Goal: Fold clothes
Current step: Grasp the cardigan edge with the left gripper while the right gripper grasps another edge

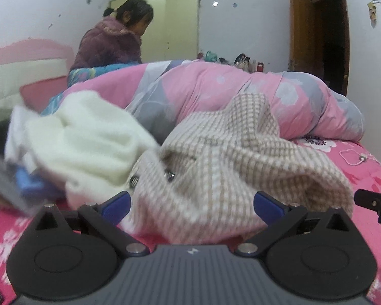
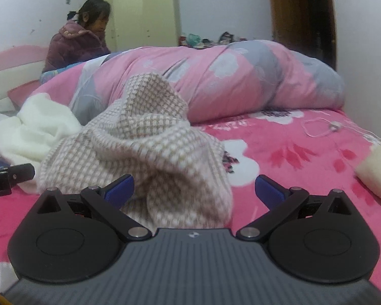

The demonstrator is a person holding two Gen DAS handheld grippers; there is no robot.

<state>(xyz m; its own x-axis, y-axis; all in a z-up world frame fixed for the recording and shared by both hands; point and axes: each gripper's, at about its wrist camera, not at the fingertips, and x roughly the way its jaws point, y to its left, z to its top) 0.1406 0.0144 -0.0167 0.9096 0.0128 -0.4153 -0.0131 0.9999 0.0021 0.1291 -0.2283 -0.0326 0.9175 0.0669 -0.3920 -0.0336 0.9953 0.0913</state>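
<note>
Both your tools spread wide, checked garment heaped on the bed.
Your left tool [image 1: 191, 204] and right tool [image 2: 194, 189] grip nothing; the checked garment [image 1: 231, 157] bunches just ahead between their fingers on the pink bed [image 2: 304, 157]. White fleece [image 1: 89, 137] beside it is blurred, its left edge hard to make out. No containers visible.

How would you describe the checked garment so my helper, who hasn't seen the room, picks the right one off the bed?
On the pink flowered bedsheet, in front of the rolled pink and grey quilt, two garments lie in a heap. Take the checked garment, crumpled into a peak nearest both open grippers. Its beige and white grid sets it apart from the plain fluffy white garment beside it.
</note>
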